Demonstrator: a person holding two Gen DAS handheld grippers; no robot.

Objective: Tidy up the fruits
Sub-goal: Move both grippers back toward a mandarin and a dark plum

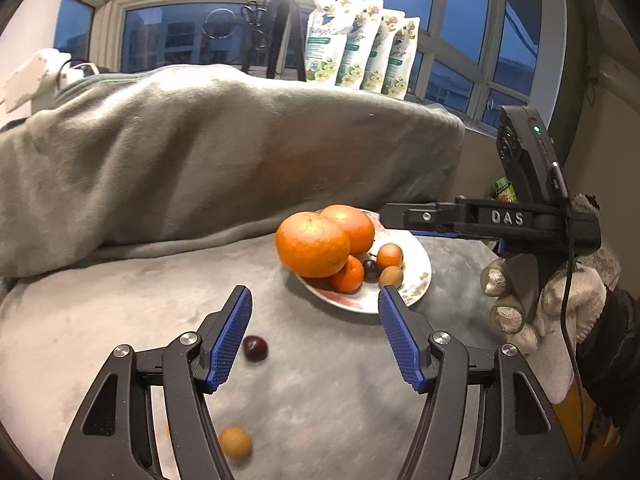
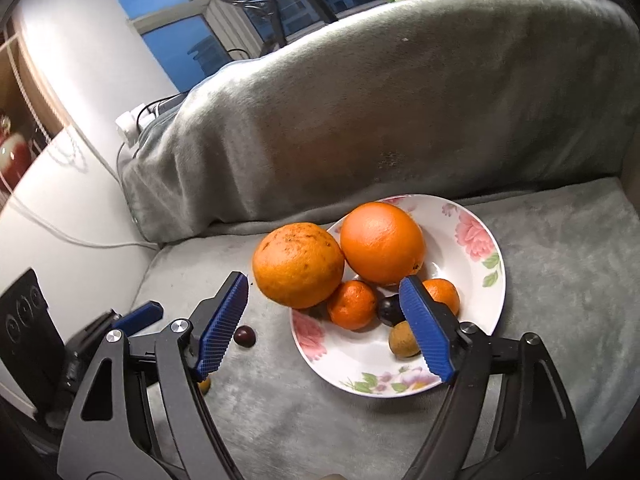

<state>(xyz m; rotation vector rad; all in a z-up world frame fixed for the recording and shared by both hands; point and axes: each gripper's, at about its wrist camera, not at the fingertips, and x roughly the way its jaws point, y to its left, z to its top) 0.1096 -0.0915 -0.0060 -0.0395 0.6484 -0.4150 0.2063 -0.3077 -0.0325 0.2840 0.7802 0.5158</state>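
Left wrist view: the left gripper [image 1: 315, 294] stands released, blue pads wide apart with nothing between them; it hovers over the grey blanket [image 1: 120, 320], angled down toward the plate [image 1: 420, 280] at its one o'clock. That stance suits a reach for loose fruit, I judge, since two pieces lie off the plate; a dark cherry [image 1: 256, 348] sits just beside the left pad at seven o'clock from the plate, and a tan round fruit [image 1: 236, 442] lies nearer the camera at six o'clock, partly behind the gripper's frame.

The right gripper [image 2: 322, 284] is likewise released and empty; from its own camera its pads straddle the near edge of the pile, one pad over the blanket, the other in front of the small fruit on the plate. A gloved hand [image 1: 552, 304] holds it at three o'clock in the left view.

The plate is white with pink flowers, and crowded: a smooth orange [image 2: 382, 242] at its centre; a rougher, speckled orange [image 2: 298, 264] leaning at nine o'clock and overhanging the rim, which could roll off; two mandarins [image 2: 352, 304]; a dark cherry; a brownish fruit at five o'clock. Fruit seems gathered there so that the blanket ends bare.
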